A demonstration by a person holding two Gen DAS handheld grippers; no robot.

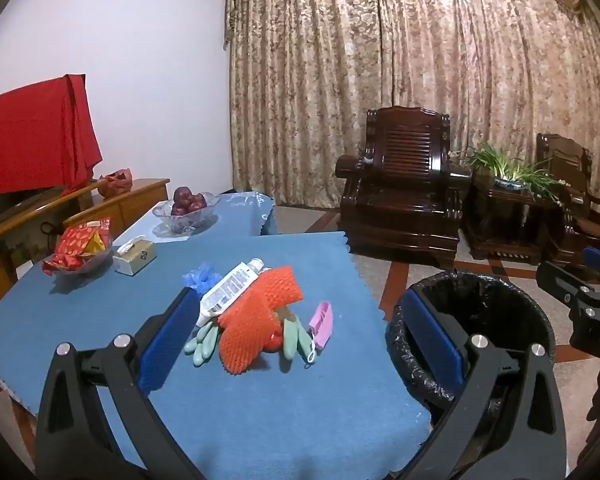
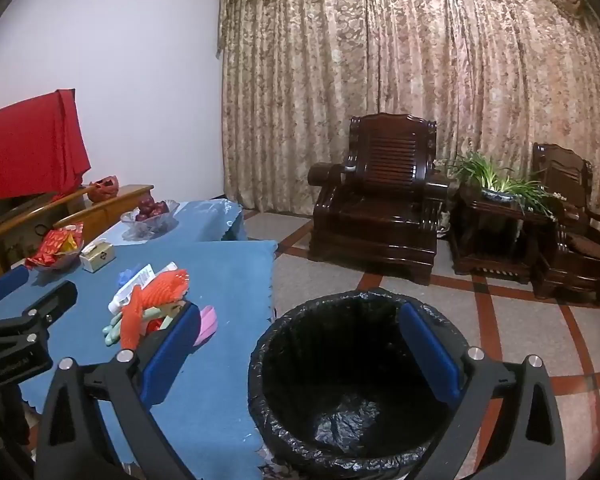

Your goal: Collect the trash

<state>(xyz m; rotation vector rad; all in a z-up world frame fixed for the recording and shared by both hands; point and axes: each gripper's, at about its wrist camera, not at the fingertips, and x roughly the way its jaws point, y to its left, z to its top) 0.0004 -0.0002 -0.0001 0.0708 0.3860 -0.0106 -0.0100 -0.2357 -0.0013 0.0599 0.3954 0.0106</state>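
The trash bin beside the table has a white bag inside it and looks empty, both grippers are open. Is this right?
Not quite: the bag lining the trash bin is black, not white, as the right wrist view shows. The rest holds: it looks empty, beside the table, with both grippers open.

Left gripper (image 1: 300,336) open wide, nothing between its blue-padded fingers (image 1: 168,336), pointing forward and slightly down. Right gripper (image 2: 300,348) also spread wide and empty, fingers (image 2: 428,348) tilted forward and down. Both held level side by side: right one shows at the right edge of the left view, left one at the left edge of the right view.
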